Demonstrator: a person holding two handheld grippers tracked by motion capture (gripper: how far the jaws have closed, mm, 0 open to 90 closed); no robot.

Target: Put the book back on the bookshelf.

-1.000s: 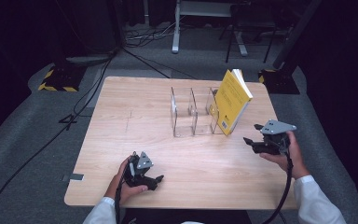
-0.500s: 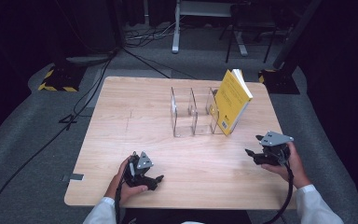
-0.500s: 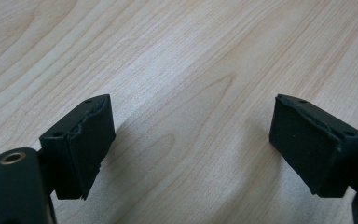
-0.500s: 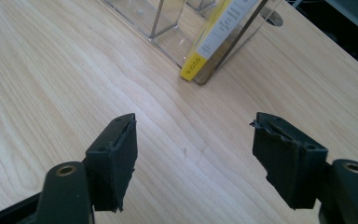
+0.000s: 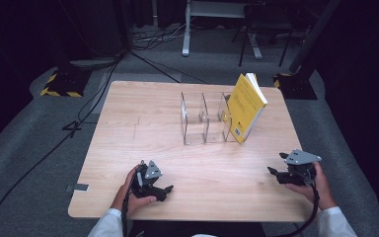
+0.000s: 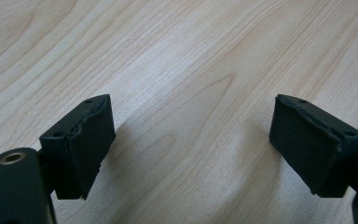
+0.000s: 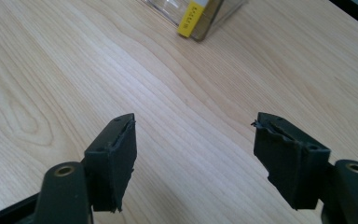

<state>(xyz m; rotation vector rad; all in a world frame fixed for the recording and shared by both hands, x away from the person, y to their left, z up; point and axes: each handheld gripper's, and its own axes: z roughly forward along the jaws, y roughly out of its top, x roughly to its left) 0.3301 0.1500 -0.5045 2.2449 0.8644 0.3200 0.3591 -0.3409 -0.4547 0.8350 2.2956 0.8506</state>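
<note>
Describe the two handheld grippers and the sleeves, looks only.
Both the left gripper and the right gripper are black, each topped with a grey three-cornered plate. Their flat black pads have frayed edges, with a brass-ringed hole at the jaw base. A black cable trails from each. The sleeves are white.

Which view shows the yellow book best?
The high view: the book shows whole, leaning tilted in the right end of the clear rack. The right gripper view catches just its lower corner at the top edge, behind the rack wall. The left gripper view looks at bare table between open jaws.
</note>
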